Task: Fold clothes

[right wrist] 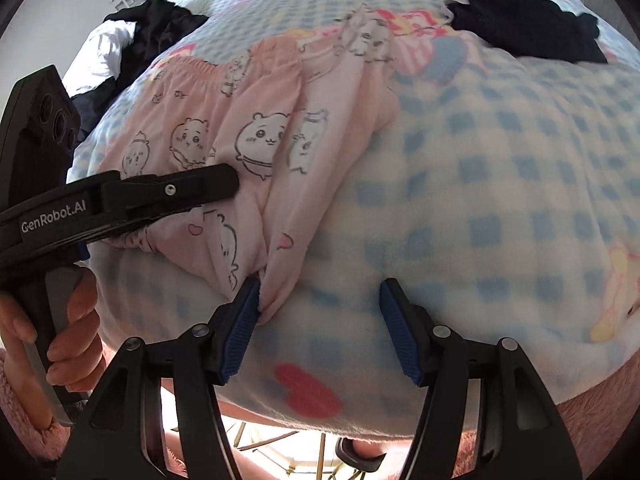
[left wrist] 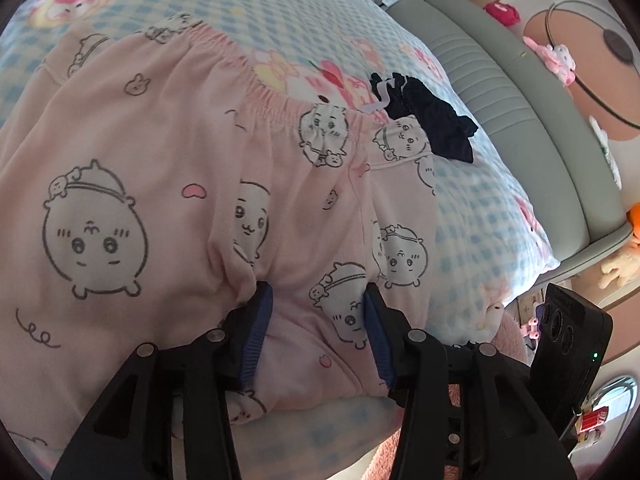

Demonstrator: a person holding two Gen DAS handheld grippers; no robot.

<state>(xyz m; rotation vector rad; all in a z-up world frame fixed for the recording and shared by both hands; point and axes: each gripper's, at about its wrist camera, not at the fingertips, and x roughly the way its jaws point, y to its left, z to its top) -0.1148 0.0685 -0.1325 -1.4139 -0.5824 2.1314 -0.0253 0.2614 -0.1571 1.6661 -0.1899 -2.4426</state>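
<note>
Pink pajama pants [left wrist: 160,184] printed with cartoon animals lie on a blue checked blanket [left wrist: 480,208], elastic waistband at the far side. My left gripper [left wrist: 318,300] is open, its blue pads [left wrist: 256,332] pressed on the near edge of the pants with fabric between them. In the right wrist view the pants [right wrist: 248,136] lie bunched at left. My right gripper [right wrist: 320,304] is open over the blanket [right wrist: 500,200]; its left pad [right wrist: 240,328] touches the pants' near corner. The left gripper [right wrist: 224,182] shows there from the side, lying on the pants.
A dark navy garment [left wrist: 432,116] lies beyond the pants, also in the right wrist view [right wrist: 532,24]. A black and white clothes pile [right wrist: 132,44] sits at the far left. A grey padded headboard [left wrist: 512,92] with plush toys runs along the right. The bed edge is just below the grippers.
</note>
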